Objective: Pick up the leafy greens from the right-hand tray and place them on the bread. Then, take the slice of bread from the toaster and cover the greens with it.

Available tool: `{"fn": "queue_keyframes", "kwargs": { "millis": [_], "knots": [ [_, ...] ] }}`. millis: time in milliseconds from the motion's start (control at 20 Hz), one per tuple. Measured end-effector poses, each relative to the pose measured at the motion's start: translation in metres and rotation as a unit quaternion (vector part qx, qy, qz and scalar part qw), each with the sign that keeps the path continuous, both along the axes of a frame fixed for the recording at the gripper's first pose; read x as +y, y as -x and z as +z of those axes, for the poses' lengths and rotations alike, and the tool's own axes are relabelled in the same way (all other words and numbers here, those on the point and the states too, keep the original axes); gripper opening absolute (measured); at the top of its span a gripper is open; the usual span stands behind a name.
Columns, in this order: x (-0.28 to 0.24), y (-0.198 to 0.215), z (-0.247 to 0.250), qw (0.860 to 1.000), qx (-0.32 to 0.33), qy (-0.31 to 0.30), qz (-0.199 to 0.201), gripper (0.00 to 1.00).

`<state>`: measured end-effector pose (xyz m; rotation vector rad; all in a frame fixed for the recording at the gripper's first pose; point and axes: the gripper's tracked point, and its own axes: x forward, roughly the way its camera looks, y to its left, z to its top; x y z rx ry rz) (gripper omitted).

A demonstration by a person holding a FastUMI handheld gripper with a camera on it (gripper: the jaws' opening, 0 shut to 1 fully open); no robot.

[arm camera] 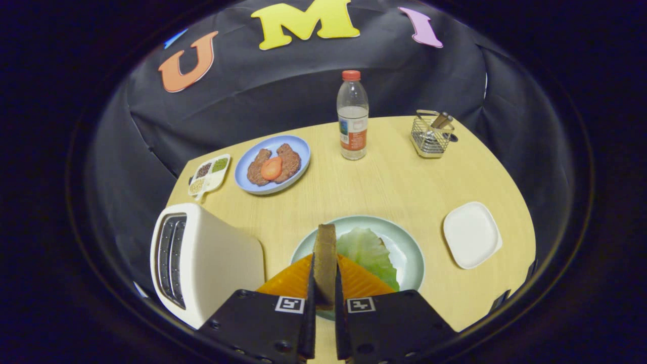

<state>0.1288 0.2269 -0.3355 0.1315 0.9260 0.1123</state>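
One slice of brown bread (pixel 324 263) stands on edge between the two fingers of the gripper (pixel 324 290), which are pinched against its flat sides, so that its crust edge faces up and points forward. Just ahead of and below the fingers lies a pale green round plate (pixel 409 242); on it rests a leaf of green lettuce (pixel 369 253), showing mostly to the right of the held slice. What lies under the leaf is hidden by the fingers and the bread.

To the left of the fingers, close by, stands a cream-white toaster (pixel 202 263) with its two slots turned to the left. To the right of the green plate, a little apart from it, sits a small white square tray (pixel 472 234).

Farther beyond the fingers, on the light wooden table (pixel 384 187), are a blue plate (pixel 298 146) holding brown meat patties (pixel 288 159) and a slice of tomato (pixel 272 168), a small divided dish of seasonings (pixel 210 174) to its left, a clear water bottle (pixel 352 119) with a red cap, and a wire holder (pixel 429 135) with utensils at the far right.
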Motion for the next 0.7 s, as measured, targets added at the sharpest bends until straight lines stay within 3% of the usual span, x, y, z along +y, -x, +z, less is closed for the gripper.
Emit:
{"fn": "queue_keyframes", "kwargs": {
  "millis": [550,600,700],
  "knots": [
    [-0.053,-0.007,-0.042,0.998,0.048,0.038,0.020,0.16],
    [-0.055,-0.008,-0.049,0.997,0.054,0.039,0.025,0.24],
    [-0.057,-0.009,-0.052,0.997,0.060,0.035,0.031,0.25]
  ]
}}
